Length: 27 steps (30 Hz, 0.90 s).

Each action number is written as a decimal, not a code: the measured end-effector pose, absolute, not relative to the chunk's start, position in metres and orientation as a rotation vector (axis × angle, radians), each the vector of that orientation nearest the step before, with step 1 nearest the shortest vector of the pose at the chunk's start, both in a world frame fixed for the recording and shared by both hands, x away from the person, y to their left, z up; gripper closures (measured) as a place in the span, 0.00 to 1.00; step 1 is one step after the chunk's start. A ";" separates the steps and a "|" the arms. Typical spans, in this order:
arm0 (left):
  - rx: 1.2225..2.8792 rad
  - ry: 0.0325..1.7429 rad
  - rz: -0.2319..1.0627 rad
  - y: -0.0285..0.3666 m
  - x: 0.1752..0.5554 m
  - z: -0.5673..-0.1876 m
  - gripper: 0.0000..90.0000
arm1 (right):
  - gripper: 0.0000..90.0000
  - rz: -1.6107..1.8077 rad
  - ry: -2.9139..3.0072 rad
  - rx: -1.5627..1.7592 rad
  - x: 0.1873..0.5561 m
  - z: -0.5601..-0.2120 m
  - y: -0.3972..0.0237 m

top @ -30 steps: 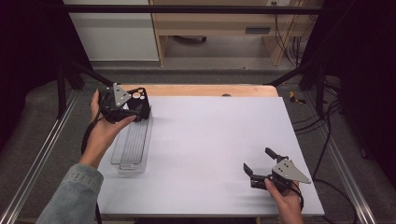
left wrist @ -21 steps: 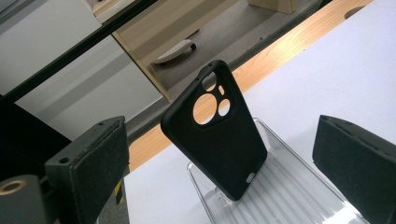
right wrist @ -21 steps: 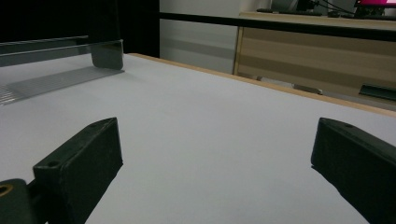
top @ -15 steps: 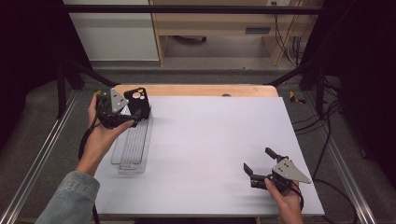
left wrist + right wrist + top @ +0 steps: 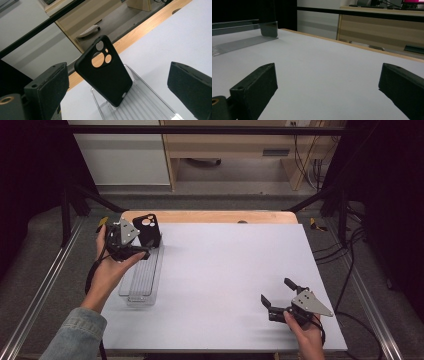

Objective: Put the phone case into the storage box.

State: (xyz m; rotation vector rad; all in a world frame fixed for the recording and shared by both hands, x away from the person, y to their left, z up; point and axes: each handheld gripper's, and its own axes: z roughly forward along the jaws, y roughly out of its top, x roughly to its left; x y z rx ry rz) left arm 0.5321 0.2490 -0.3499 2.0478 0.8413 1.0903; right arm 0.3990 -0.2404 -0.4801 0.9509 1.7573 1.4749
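A black phone case [image 5: 150, 231] with round camera cut-outs stands tilted at the far end of a clear ridged tray [image 5: 142, 282] on the table's left side. My left gripper [image 5: 144, 247] is held just left of the case. In the left gripper view the case [image 5: 105, 72] leans in the tray [image 5: 150, 106] between my gripper's [image 5: 117, 71] open jaws, apart from both. My right gripper [image 5: 277, 292] rests open near the front right of the table, nothing between its jaws [image 5: 327, 72].
The white table top [image 5: 235, 265] has a wooden strip [image 5: 210, 216] along its far edge. Metal rails [image 5: 45, 285] run down both sides. A white cabinet [image 5: 125, 155] and a wooden desk [image 5: 235, 145] stand behind, and cables [image 5: 350, 270] lie on the floor at right.
My left gripper has drawn back slightly toward the left and near side, away from the phone case, which stays standing in the tray. The right gripper has not moved.
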 end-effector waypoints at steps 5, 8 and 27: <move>2.042 0.837 1.079 0.246 0.530 -0.350 0.04 | 0.03 1.474 1.757 0.950 0.399 -0.480 -0.241; 2.045 0.840 1.063 0.244 0.528 -0.351 0.04 | 0.03 1.475 1.757 0.949 0.399 -0.480 -0.240; 2.025 0.817 1.001 0.228 0.513 -0.349 0.04 | 0.03 1.475 1.761 0.949 0.399 -0.481 -0.240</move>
